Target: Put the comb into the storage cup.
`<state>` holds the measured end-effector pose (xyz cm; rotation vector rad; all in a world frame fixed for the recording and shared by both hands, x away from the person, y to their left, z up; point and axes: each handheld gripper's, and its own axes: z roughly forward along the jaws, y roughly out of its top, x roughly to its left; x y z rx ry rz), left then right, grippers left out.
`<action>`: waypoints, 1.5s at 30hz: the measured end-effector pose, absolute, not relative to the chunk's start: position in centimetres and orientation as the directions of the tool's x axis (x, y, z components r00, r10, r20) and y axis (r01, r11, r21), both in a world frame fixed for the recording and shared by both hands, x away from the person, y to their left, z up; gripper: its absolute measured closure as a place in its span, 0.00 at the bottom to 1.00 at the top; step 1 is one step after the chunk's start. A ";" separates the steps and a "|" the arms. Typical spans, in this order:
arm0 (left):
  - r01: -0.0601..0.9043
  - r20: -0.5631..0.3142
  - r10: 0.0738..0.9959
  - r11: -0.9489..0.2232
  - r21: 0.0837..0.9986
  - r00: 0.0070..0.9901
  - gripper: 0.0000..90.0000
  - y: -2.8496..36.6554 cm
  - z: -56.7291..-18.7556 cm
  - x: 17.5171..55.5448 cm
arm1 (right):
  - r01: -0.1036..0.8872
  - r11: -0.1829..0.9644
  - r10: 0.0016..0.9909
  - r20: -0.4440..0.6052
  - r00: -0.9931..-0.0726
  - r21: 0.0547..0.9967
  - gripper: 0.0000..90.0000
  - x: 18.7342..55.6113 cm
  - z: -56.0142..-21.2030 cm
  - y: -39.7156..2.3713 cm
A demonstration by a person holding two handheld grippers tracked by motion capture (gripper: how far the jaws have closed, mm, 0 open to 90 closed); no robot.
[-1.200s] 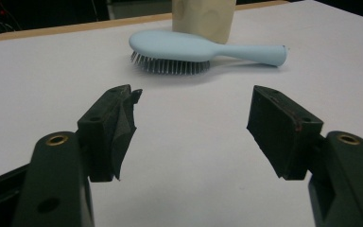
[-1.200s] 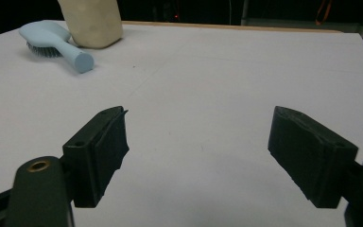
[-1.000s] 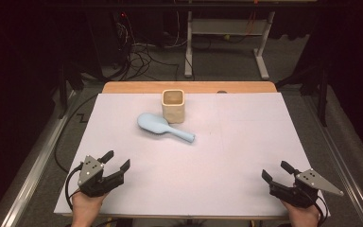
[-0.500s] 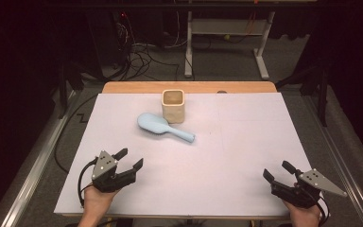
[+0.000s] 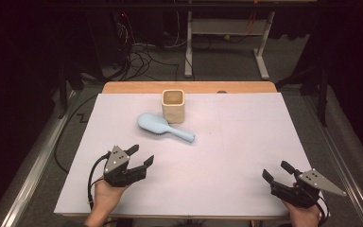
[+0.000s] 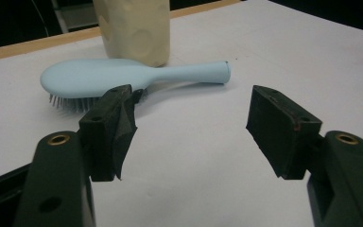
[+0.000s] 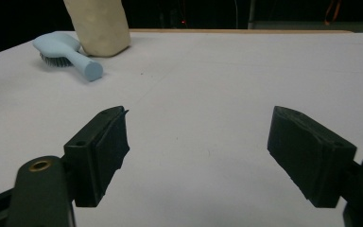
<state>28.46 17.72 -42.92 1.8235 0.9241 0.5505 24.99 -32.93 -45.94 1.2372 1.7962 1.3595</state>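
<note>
The light blue hairbrush lies bristles down on the white table cover, head just beside the cream cup. The step looks like the approach: the left gripper, jaws spread and empty, points at it from nearby and must next straddle the handle. The right gripper rests at the near edge, its 2 jaws wide apart
</note>
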 end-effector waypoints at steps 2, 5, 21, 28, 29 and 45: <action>0.362 -0.066 0.787 -0.206 0.909 0.613 0.38 17.4 -43.0 29.0 | 0.335 0.059 0.905 0.091 -0.415 0.940 0.24 25.0 -46.0 -32.9; 0.367 -0.068 0.789 -0.205 0.908 0.611 0.38 16.9 -43.0 29.4 | 0.331 0.049 0.904 0.098 -0.415 0.942 0.24 24.9 -45.9 -33.0; 0.360 -0.057 0.769 -0.231 0.904 0.637 0.39 15.1 -42.6 30.7 | 0.318 0.032 0.899 0.112 -0.423 0.947 0.24 24.9 -45.8 -33.0; 0.356 -0.072 0.754 -0.222 0.908 0.653 0.40 14.1 -42.1 31.4 | 0.321 0.035 0.902 0.109 -0.418 0.946 0.24 24.8 -45.8 -33.1; 0.358 -0.075 0.749 -0.223 0.907 0.658 0.40 13.8 -42.0 31.6 | 0.324 0.038 0.903 0.106 -0.415 0.945 0.24 24.8 -45.8 -33.1; 0.364 -0.091 0.733 -0.223 0.904 0.674 0.40 11.4 -41.5 33.6 | 0.328 0.051 0.894 0.103 -0.436 0.943 0.24 24.9 -45.8 -32.9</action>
